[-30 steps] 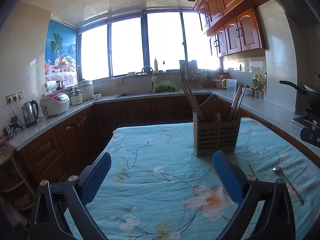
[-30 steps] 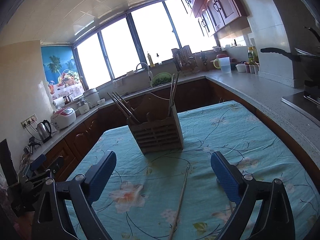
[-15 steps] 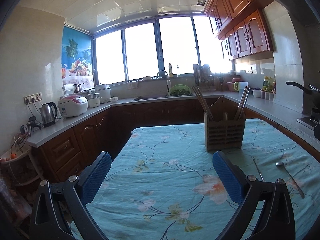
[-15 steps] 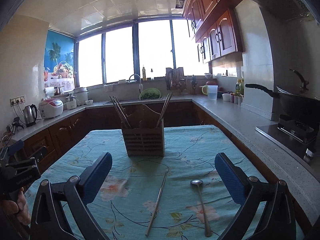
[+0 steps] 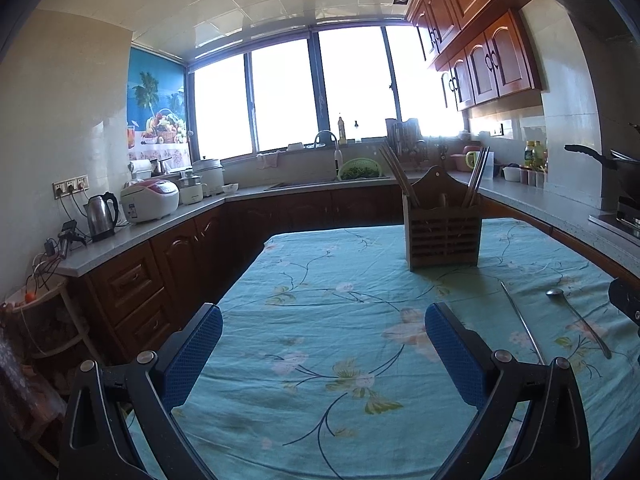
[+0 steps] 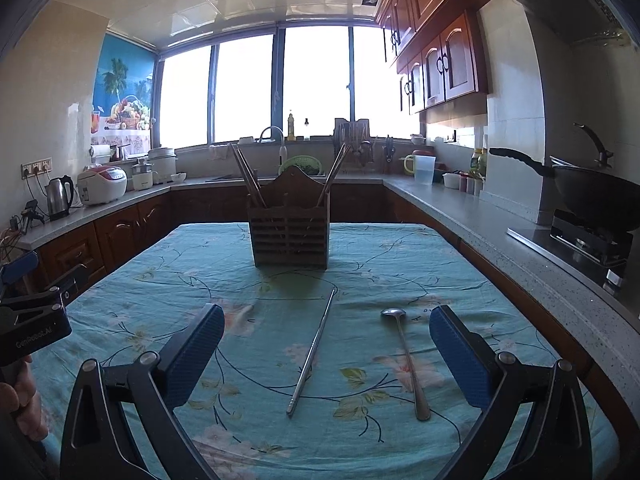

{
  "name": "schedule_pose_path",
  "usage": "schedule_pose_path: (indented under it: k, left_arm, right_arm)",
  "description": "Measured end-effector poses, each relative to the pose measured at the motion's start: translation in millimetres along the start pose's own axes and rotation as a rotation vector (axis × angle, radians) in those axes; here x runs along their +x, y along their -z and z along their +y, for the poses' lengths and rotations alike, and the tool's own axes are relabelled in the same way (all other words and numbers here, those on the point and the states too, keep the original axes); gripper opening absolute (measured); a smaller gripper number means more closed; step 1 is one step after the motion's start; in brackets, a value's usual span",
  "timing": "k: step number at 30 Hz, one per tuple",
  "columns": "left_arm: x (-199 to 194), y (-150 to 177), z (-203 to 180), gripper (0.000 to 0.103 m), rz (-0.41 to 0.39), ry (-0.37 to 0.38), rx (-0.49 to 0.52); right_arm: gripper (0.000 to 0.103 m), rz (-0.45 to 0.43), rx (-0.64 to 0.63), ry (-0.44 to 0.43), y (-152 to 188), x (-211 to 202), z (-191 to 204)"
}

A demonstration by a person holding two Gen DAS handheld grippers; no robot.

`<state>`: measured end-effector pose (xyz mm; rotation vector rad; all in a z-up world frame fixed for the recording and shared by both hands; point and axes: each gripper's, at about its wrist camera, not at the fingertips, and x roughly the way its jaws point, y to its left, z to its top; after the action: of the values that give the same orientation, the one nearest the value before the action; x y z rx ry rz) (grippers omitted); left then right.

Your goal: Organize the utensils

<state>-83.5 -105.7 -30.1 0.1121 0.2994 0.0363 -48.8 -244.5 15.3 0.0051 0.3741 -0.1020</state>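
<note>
Utensils lie just ahead of my right gripper (image 6: 326,350), whose jaws stand wide apart and hold nothing: a metal chopstick (image 6: 312,354) runs lengthwise between the blue pads (image 6: 198,354), and a spoon (image 6: 404,354) lies just right of it, bowl at the far end, inside the right pad. My left gripper (image 5: 324,350) is equally spread and empty, over bare floral tablecloth (image 5: 320,280); from there I see both pieces off to the right. Farther back, mid-table, the wooden holder (image 6: 290,236) stands upright with chopsticks (image 6: 246,174) leaning out. A hand (image 6: 20,404) grips the left tool at my near left.
</note>
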Motion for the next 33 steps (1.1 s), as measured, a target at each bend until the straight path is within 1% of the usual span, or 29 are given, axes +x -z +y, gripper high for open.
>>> schedule_pose_path:
  k: [9,12,20,33]
  left_arm:
    - [-4.0,14.1,8.3,0.102,-0.007,-0.004,0.003]
    - [-4.3,19.6,8.1,0.102,0.002,-0.006,0.006]
    - [-7.4,21.3,7.0,0.102,-0.006,0.002,0.009]
    - [-8.1,27.6,8.5,0.102,0.008,0.017,-0.028]
  right_arm:
    - [0.103,-0.021,0.023,0.016,11.8,-6.7,-6.3]
    - [0.103,-0.024,0.032,0.024,16.9,-10.9,-10.5]
    - [0.103,-0.031,0.055,0.035,25.6,-18.2,-21.9]
    - [0.103,-0.036,0.059,0.018,31.5,-18.1,-20.8]
